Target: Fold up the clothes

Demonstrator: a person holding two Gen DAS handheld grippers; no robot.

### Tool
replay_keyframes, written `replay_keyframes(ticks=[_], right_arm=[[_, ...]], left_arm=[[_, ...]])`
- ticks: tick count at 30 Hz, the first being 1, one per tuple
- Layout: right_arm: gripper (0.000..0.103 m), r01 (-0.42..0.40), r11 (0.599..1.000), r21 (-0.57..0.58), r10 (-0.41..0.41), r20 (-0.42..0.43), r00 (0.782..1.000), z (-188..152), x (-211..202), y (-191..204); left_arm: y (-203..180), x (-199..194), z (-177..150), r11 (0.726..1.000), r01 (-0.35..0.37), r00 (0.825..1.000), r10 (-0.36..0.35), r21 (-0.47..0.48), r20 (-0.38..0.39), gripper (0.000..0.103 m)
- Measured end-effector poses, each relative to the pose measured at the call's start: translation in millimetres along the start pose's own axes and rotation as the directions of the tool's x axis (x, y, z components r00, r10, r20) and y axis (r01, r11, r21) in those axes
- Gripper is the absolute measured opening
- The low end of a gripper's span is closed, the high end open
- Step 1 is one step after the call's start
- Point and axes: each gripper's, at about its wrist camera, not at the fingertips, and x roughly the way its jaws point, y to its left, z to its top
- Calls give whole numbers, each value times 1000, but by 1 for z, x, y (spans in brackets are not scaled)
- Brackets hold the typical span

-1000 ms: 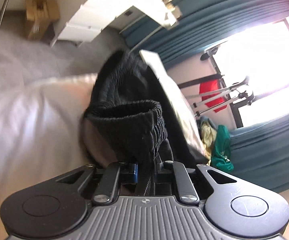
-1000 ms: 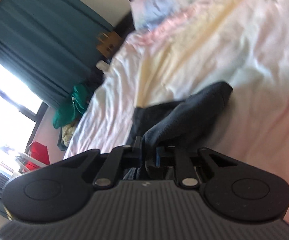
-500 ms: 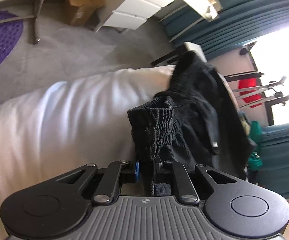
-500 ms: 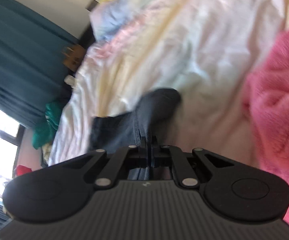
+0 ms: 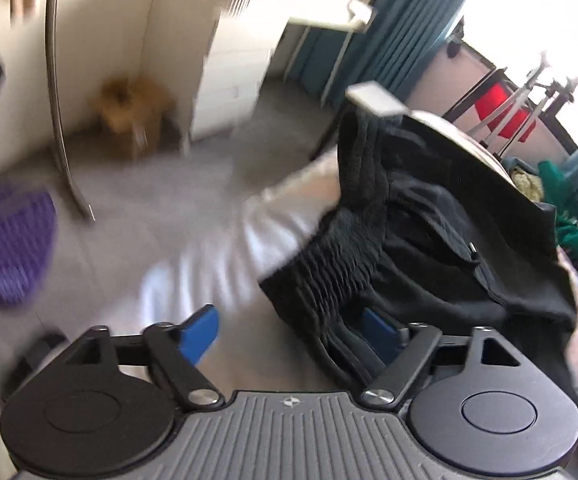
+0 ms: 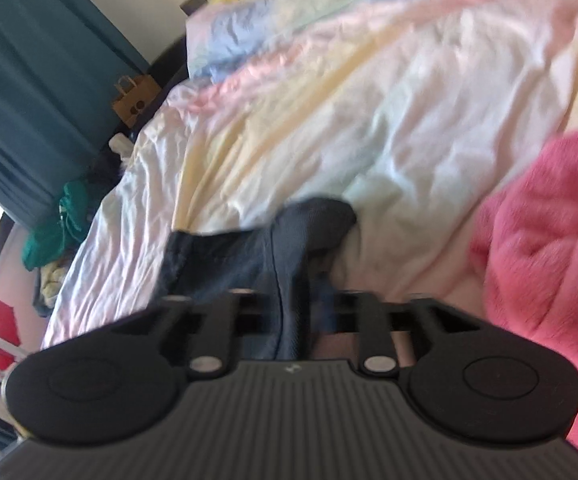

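Note:
A black garment (image 5: pixel 409 232) with a ribbed elastic waistband lies crumpled on the white bed sheet (image 5: pixel 217 264). My left gripper (image 5: pixel 289 324) is opening, its blue pads (image 5: pixel 199 334) far apart. The waistband droops by the right pad, but neither pad presses on it. In the right wrist view the same garment (image 6: pixel 257 248) looks dark grey on the pastel duvet (image 6: pixel 329 100). A fold of it runs between the jaws of my right gripper (image 6: pixel 297 308), which are also opening, with no squeeze on the cloth.
A pink fluffy garment (image 6: pixel 549 240) lies on the bed to the right. Past the bed edge are grey carpet, a white drawer unit (image 5: pixel 233 80), a cardboard box (image 5: pixel 133 108), a purple mat (image 5: pixel 5 248) and a chrome pole (image 5: pixel 55 100). Green clothes (image 5: pixel 569 220) sit by the teal curtains.
Both grippers were shut on the black garment and now stand apart, so the cloth is released. The left wrist view has swung and rolled; the waistband now sags to the right.

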Motion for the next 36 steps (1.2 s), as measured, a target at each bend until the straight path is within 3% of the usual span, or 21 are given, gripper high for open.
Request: replay_keyframes(ticks=[1, 2, 5, 8, 12, 16, 19, 25, 29, 32, 36], right_arm=[[78, -17, 1000, -20, 18, 35, 999, 1, -7, 5], [83, -32, 998, -48, 35, 69, 997, 1, -14, 12], [83, -95, 977, -191, 122, 134, 983, -3, -38, 38], [82, -211, 919, -333, 263, 121, 957, -15, -64, 64], [82, -380, 816, -436, 445, 55, 894, -40, -98, 88], [82, -538, 683, -495, 589, -64, 806, -72, -120, 109], [82, -579, 597, -555, 614, -148, 775, -98, -127, 124], [82, -590, 497, -636, 612, -225, 758, -128, -125, 137], [82, -613, 480, -627, 611, -262, 747, -141, -119, 139], [82, -622, 480, -619, 596, -291, 748, -152, -113, 141], [82, -639, 481, -601, 580, -328, 745, -164, -106, 146]], left_arm=[[-5, -8, 1, 999, -14, 1000, 13, 30, 25, 86], [-11, -14, 1, 998, -17, 999, 14, 62, 47, 87], [-39, -33, 0, 988, -25, 991, 5, 155, 132, 96], [-78, -37, -7, 968, 0, 978, -52, 250, 200, 100], [-143, -39, -25, 929, 77, 964, -162, 362, 212, 100], [-225, -27, -49, 847, 117, 942, -260, 519, 213, 100], [-273, -16, -66, 791, 155, 924, -328, 592, 196, 100], [-326, 24, -93, 741, 184, 906, -382, 646, 180, 100], [-323, 56, -109, 748, 171, 908, -372, 641, 192, 100], [-316, 82, -109, 777, 199, 925, -351, 597, 148, 100], [-308, 88, -102, 802, 189, 927, -336, 567, 165, 100]])
